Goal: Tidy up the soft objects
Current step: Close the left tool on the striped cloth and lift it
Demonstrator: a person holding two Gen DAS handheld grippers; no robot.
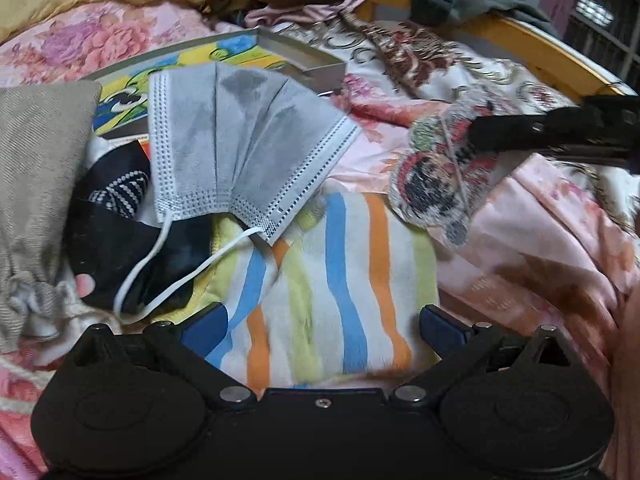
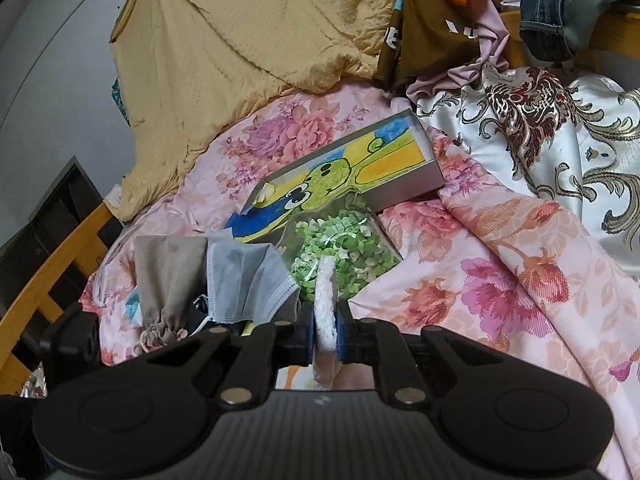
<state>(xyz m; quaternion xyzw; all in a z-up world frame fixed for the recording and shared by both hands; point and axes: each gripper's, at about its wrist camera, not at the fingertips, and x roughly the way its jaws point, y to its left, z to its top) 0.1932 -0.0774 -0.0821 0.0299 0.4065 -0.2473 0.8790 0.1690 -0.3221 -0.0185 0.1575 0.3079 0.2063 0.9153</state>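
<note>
My left gripper stands open low over a striped towel, whose middle lies between the blue pads untouched. A grey face mask rests beyond it, partly over a dark cloth, and a grey drawstring pouch lies at the left. My right gripper is shut on a round pad, seen edge-on as a white fluffy strip. In the left wrist view the right gripper reaches in from the right, and the round pad shows a patterned face.
A shallow box with a cartoon lining lies on the floral bedsheet. A clear bag of green bits leans against it. A yellow quilt, jeans and clothes pile up behind. Wooden bed rails bound the bed.
</note>
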